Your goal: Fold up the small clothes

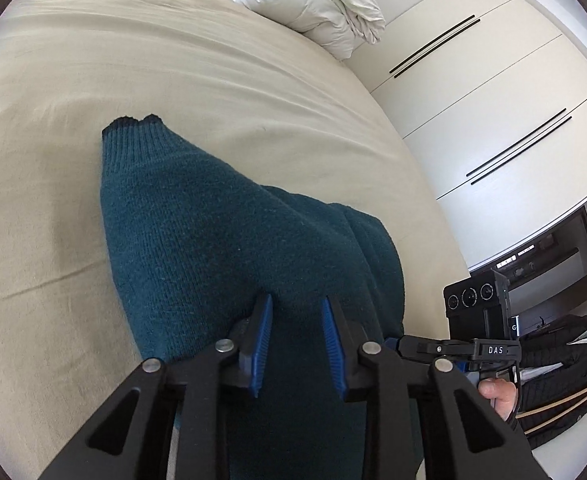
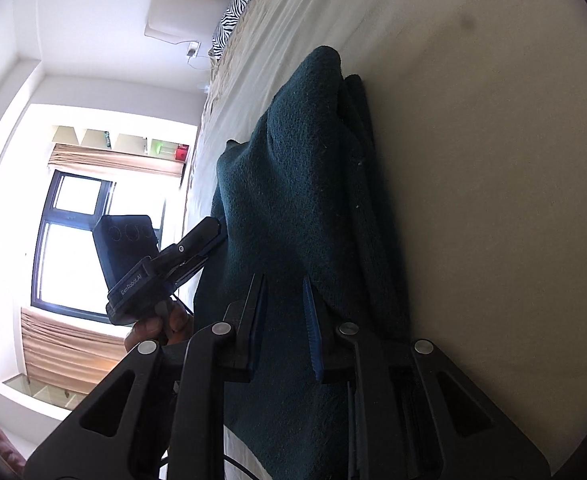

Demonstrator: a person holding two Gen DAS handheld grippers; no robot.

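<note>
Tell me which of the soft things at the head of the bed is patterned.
The zebra-striped pillow, black and white, at the bed's far corner. The crumpled white duvet piled at the other corner is plain.

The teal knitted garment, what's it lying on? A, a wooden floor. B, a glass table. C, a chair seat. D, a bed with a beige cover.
D: the teal knitted garment rests on the bed, its beige cover spreading around it up to the white bedding piled at the far end.
</note>
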